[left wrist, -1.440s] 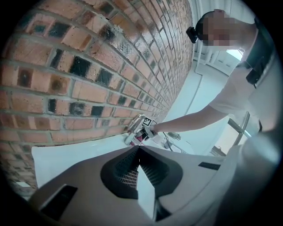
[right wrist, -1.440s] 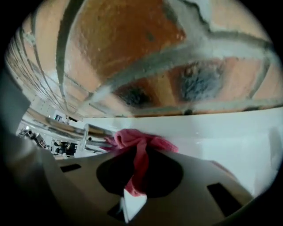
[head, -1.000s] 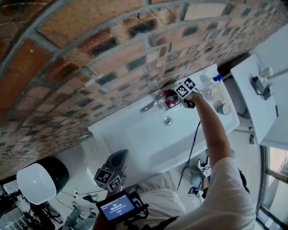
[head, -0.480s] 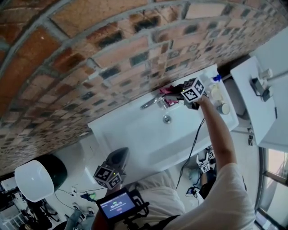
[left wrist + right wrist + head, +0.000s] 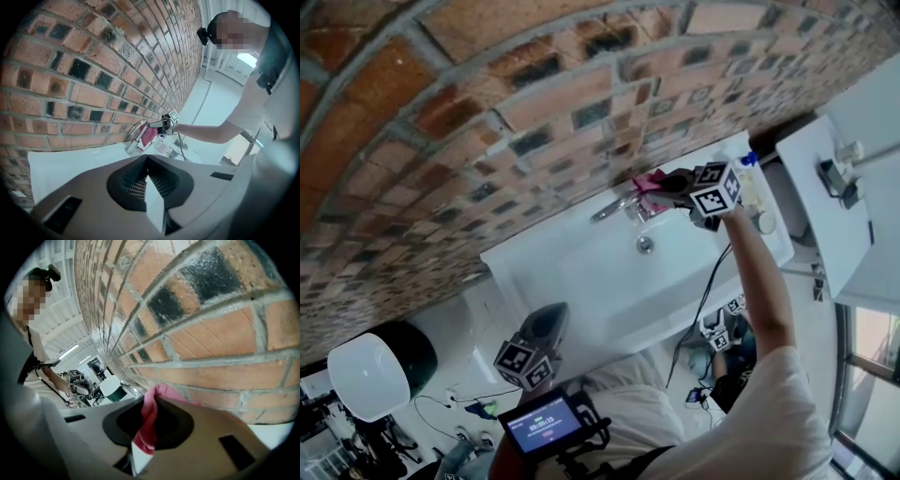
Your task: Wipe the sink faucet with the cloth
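Observation:
A chrome faucet (image 5: 614,208) stands at the back of the white sink (image 5: 581,272), against the brick wall. My right gripper (image 5: 667,186) hovers just above and to the right of the faucet, shut on a pink cloth (image 5: 649,185) that hangs from its jaws toward the spout. In the left gripper view the cloth (image 5: 149,136) dangles beside the faucet (image 5: 135,133) under the right gripper (image 5: 161,124). The right gripper view has the cloth (image 5: 149,425) pinched between the jaws (image 5: 140,451), close to the bricks. My left gripper (image 5: 546,326) is shut and empty (image 5: 151,187), held in front of the sink.
Small bottles and jars (image 5: 757,204) crowd the sink's right end. The brick wall (image 5: 487,112) rises right behind the faucet. A white cabinet (image 5: 825,216) stands to the right, a white bowl-shaped lid (image 5: 370,380) at lower left. A small screen (image 5: 546,429) sits near my body.
My right gripper has risen with the cloth from beside the faucet's base to above it, and it has rolled. The left gripper has stayed put.

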